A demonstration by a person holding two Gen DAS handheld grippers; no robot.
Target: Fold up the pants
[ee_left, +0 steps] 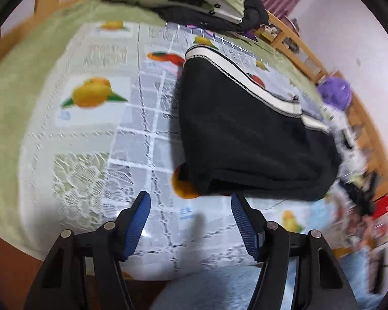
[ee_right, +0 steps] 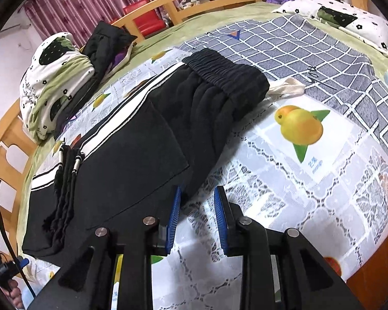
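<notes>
1. Right gripper (ee_right: 196, 201): jaws apart, nothing pinched, hovering just beside the near edge of the black pants (ee_right: 142, 139).
2. Pants lying folded on the fruit-print cloth (ee_right: 310, 180), long axis from waistband (ee_right: 227, 73) at far right to drawstrings (ee_right: 67, 180) at near left.
3. Left gripper (ee_left: 191, 206): spread, empty, pants (ee_left: 245, 134) just ahead and right.
4. Bare cloth (ee_left: 90, 142) to the left; bed edge near.

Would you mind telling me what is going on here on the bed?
A person with a gripper in each hand is folding black pants with a white side stripe on a fruit-print cloth spread over a bed. The pants lie already folded over, waistband up top and drawstrings across them. Neither gripper holds anything: the left gripper hovers with jaws open just short of the folded edge, and the right gripper, jaws narrowly open, sits at the pants' near edge.
</notes>
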